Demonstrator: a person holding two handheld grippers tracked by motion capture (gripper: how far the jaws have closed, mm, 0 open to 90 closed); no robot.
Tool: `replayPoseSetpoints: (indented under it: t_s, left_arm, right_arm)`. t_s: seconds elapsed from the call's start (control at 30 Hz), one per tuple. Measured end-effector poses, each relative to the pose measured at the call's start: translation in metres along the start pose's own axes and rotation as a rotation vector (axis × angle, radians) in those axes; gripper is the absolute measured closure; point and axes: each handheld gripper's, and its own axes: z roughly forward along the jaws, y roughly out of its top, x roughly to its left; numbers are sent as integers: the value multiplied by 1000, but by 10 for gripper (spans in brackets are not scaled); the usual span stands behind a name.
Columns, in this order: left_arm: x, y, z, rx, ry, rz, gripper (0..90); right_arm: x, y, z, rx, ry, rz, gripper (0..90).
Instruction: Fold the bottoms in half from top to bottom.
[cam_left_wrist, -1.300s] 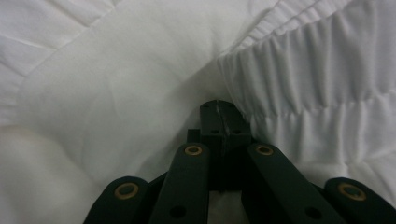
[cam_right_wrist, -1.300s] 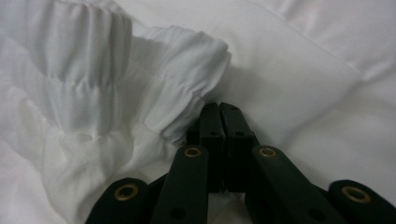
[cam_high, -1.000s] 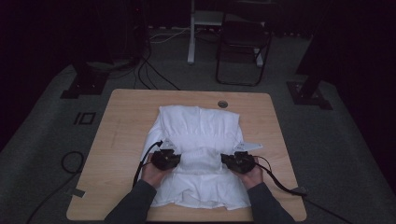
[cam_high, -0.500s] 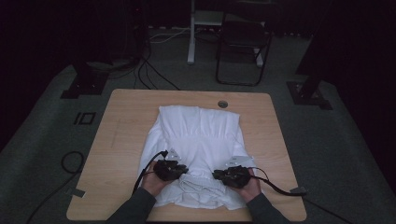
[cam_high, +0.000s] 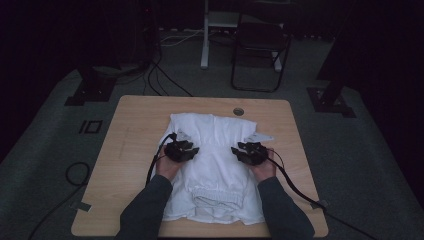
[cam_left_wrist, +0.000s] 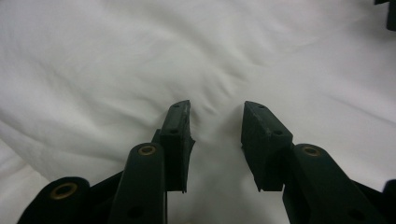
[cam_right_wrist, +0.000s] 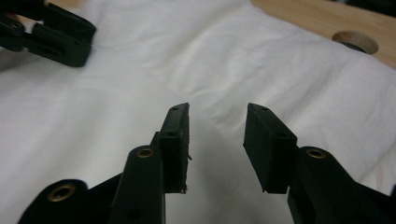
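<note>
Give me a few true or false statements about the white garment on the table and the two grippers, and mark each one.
1. The white garment lies on a wooden table. True.
2. The left gripper is clamped on a fold of cloth. False: its jaws stand apart with nothing pinched between them, having just been opening.
3. The right gripper has its jaws apart above the garment. True; they too have just been opening.
4. A round hole sits in the tabletop beyond the garment's far edge. True.
5. The garment is dark blue. False: it is white.
6. Both grippers rest on bare wood beside the garment. False: in the high view both are over the cloth.
</note>
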Motion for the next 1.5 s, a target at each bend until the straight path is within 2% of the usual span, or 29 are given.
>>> replayPoseSetpoints:
  t_s: [0.03,0.07,0.1,0.17,0.23,0.3,0.43,0.63,0.77,0.87,0.93,1.0,1.07,1.13,1.2,1.33,1.4,1.47,1.5]
  left_arm:
    - [0,0,0,0,0,0,612]
    - [6,-10,8,-6,-28,-20,612]
    - [7,-15,9,-30,-38,-25,607]
    - [9,-21,6,-47,-50,-46,609]
    - [6,-24,3,-43,-38,-34,612]
    - [0,-28,-1,-43,-26,-26,613]
    - [-13,-41,-13,-43,-24,-26,616]
    - [-36,-64,-34,-38,-41,-13,615]
    - [-52,-76,-46,-33,-50,-14,615]
    - [-59,-78,-54,-11,-62,1,604]
    - [-58,-74,-60,-18,-87,20,547]
    - [-52,-65,-66,-50,-56,43,505]
    - [-39,-52,-71,-87,-16,23,467]
    - [-21,-35,-73,-126,41,-2,421]
    - [0,-19,-67,-129,74,-43,348]
    - [38,-1,-42,-67,177,-101,276]
    - [54,0,-27,-22,178,-151,262]
    - [64,-3,-16,19,186,-174,248]
    - [68,-4,-12,32,167,-183,246]
  right_arm:
    - [0,0,0,0,0,0,591]
    - [-2,-1,9,24,-15,4,586]
    - [-6,-8,23,57,-35,0,570]
    - [-7,-18,29,63,-27,6,564]
    - [-6,-25,30,50,-17,20,559]
    - [-6,-30,27,46,1,42,558]
    - [2,-38,17,48,19,28,558]
    - [22,-58,-6,48,45,34,558]
    - [39,-72,-24,49,40,21,558]
    - [45,-78,-32,51,41,15,558]
    - [45,-78,-33,51,43,12,559]
    - [44,-78,-33,49,49,19,559]
    - [44,-78,-33,49,49,19,559]
    - [44,-78,-33,49,50,20,559]
    - [44,-78,-33,49,49,20,559]
    - [44,-78,-33,49,50,22,559]
    - [44,-78,-33,49,50,22,559]
    - [44,-78,-33,48,50,22,559]
    - [44,-78,-33,48,51,23,559]
